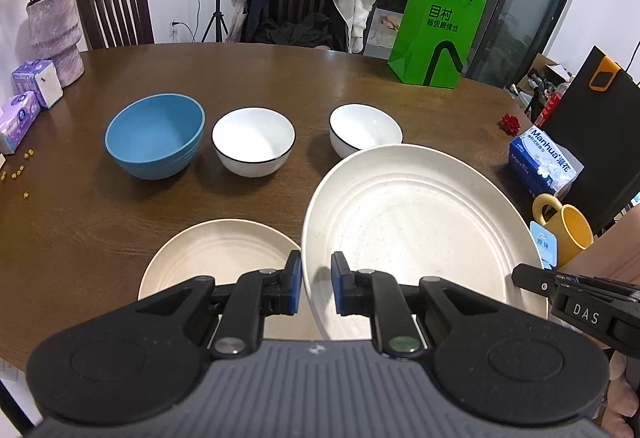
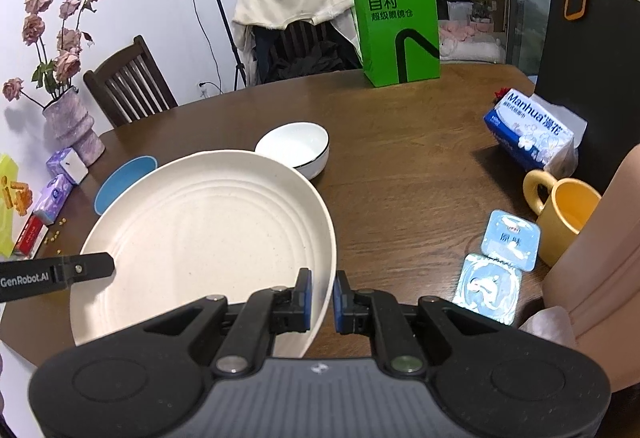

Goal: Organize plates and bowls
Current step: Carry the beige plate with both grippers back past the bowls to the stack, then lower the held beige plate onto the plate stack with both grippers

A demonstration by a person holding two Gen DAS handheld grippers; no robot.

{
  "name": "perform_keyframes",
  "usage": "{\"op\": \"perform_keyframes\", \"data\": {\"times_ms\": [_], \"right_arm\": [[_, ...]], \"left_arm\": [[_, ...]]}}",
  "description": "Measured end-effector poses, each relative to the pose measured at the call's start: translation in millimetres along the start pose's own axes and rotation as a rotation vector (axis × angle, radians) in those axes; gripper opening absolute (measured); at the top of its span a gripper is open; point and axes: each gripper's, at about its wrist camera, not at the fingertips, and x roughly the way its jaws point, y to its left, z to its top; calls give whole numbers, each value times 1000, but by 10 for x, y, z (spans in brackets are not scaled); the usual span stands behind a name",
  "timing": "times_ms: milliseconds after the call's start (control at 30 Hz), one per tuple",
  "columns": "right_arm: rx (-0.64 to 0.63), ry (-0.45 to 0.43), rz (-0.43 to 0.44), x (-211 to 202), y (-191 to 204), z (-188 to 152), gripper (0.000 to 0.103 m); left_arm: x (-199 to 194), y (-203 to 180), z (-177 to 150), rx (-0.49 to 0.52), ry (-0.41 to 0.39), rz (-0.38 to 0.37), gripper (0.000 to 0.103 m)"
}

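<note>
Large plate (image 1: 416, 230): held off the counter (image 1: 280, 78) by both grippers, tilted, its near-left rim over the small plate (image 1: 216, 258).
Left gripper (image 1: 316, 284): fingers clenched on the plate's left rim.
Right gripper (image 2: 322, 296): fingers clenched on the right rim (a thin edge grip on each side).
Risk, slip: rim-only holds may let the plate pivot or drop if either hand twists or the two hands drift apart.
Risk, collision: the plate's far edge hangs close over a white bowl (image 1: 364, 130); lowering carelessly could knock it.
Risk, stacking: an off-centre landing on the small plate could leave the large plate rocking.
Neighbours: blue bowl (image 1: 156, 134) and a second white bowl (image 1: 253, 140) stand apart to the left.
Obstacles, right: yellow mug (image 2: 560, 214), foil packets (image 2: 496, 262) and tissue pack (image 2: 532, 130) crowd that side.
</note>
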Motion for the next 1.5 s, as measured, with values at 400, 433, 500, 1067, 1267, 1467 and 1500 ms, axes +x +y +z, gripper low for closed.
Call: {"op": "perform_keyframes", "data": {"times_ms": [400,433,500,1067,1267,1467,1500], "right_arm": [[-14,22,-7,111,120,-106,11],[-15,25,-7,122,134,-120,11],[-17,31,-4,147,150,-147,11],[-63,67,-12,350,457,-188,11],[-76,81,-11,440,560,-190,11],[-94,97,-8,551,684,-207,11],[-95,99,-5,569,700,-212,11]], "left_arm": [[102,158,-123,-7,36,1,15],[105,176,-142,-6,39,5,16],[120,206,-163,-7,43,9,16],[238,521,-243,-31,83,22,16],[275,662,-240,-40,95,24,15],[333,808,-250,-44,106,33,16],[347,833,-253,-45,108,35,16]]}}
